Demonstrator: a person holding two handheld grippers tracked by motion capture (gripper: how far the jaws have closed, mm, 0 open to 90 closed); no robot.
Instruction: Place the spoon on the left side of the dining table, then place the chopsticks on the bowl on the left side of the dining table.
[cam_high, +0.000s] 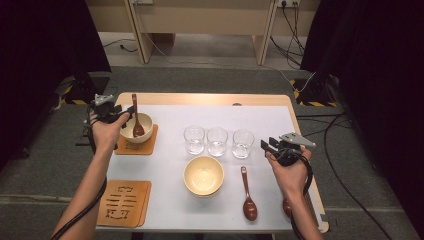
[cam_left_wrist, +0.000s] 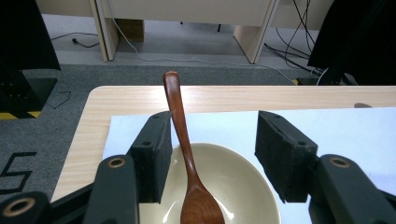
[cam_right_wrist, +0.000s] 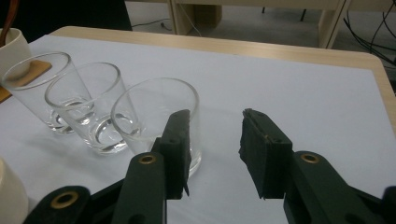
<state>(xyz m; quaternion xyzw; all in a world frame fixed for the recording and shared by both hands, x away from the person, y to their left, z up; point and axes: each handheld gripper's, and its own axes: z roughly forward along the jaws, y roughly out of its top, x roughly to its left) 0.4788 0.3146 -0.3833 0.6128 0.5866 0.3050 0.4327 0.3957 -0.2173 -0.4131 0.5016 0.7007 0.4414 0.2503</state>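
Left tool (cam_left_wrist: 210, 154) spread around a spoon (cam_left_wrist: 184, 149) in the bowl (cam_left_wrist: 247, 186) near the counter's (cam_high: 210, 99) far-left corner; right tool (cam_right_wrist: 215, 149) spread beside three glasses (cam_right_wrist: 84, 107).

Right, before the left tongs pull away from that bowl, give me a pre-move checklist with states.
1. Left tongs open: ok, a gap shows on both sides of the spoon handle.
2. Spoon resting in bowl, handle leaning on the rim: ok.
3. Bowl seated on its coaster: ok.
4. Spoon fully free of the left-hand pad: cannot tell, handle sits close against it.
5. Right tongs open, holding nothing: ok.
6. Three glasses upright: ok.
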